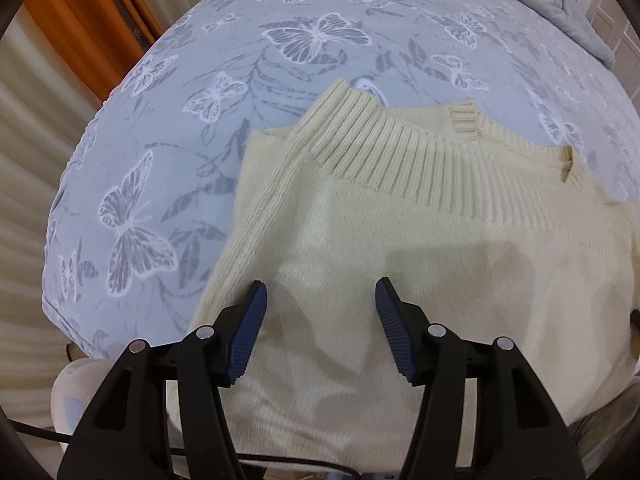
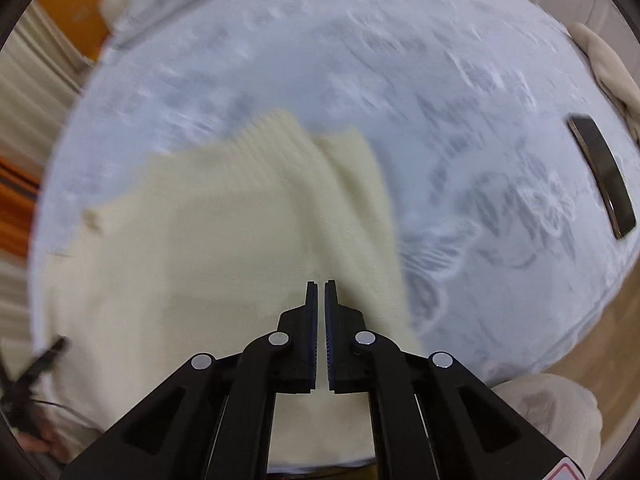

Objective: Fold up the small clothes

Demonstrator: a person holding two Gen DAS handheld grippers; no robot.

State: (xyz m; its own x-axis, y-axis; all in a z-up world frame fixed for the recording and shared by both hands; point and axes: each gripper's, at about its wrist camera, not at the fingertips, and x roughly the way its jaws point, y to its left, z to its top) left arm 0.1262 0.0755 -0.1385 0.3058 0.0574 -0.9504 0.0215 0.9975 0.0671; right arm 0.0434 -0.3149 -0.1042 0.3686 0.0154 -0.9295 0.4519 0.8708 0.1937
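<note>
A cream sweater (image 1: 360,240) lies partly folded on a bed (image 1: 200,120) covered with a pale blue sheet printed with butterflies. In the left wrist view, its ribbed hem band (image 1: 400,152) runs slantwise across the top of the fold, with a ribbed cuff (image 1: 464,124) showing just behind it. The left gripper (image 1: 320,296) hangs above the plain knit below the band, its jaws standing fairly wide with nothing between the blue pads (image 1: 248,336); their shadow falls on the knit. The right wrist view is blurred by motion. There the right gripper (image 2: 321,292) is over the sweater's right edge, jaws drawn nearly together with only a thin slit between them and no cloth caught in it. The sweater (image 2: 200,240) fills the left and lower part of that view. A dark phone (image 2: 602,176) lies on the bed well apart to the right, and a cream cloth (image 2: 608,68) sits at the bed's far right edge. Orange curtains (image 1: 68,16) hang beyond the bed at the left.
</note>
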